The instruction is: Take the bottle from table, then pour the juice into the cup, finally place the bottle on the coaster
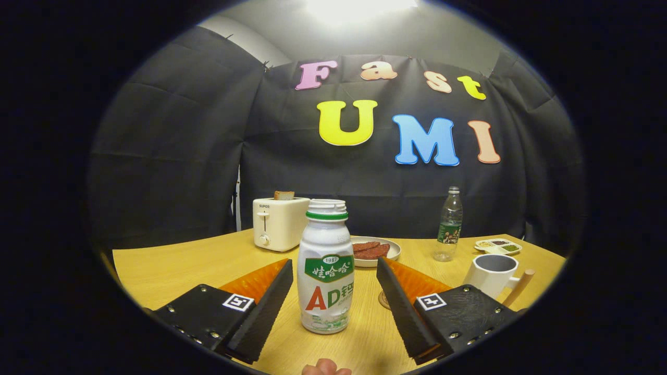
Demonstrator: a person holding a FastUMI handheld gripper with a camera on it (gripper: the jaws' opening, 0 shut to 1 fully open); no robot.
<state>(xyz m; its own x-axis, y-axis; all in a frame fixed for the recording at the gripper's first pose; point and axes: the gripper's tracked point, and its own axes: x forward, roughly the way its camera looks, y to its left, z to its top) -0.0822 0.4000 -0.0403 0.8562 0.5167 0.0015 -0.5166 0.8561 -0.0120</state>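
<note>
A white juice bottle (325, 265) with a green neck ring and green-and-red label stands upright on the wooden table (172, 268). It sits between the two fingers of my gripper (333, 271), which is open, with a gap on each side of the bottle. A white cup (492, 273) with a wooden handle stands to the right, just beyond the right finger. A round coaster (384, 300) peeks out at the inner edge of the right finger, mostly hidden by it.
Beyond the bottle, a white toaster (279, 223) with a slice in it stands at the back left. A plate (390, 255) of reddish food, a clear water bottle (449, 225) and a small divided dish (498, 246) sit farther back. A fingertip (325, 367) shows at the near edge.
</note>
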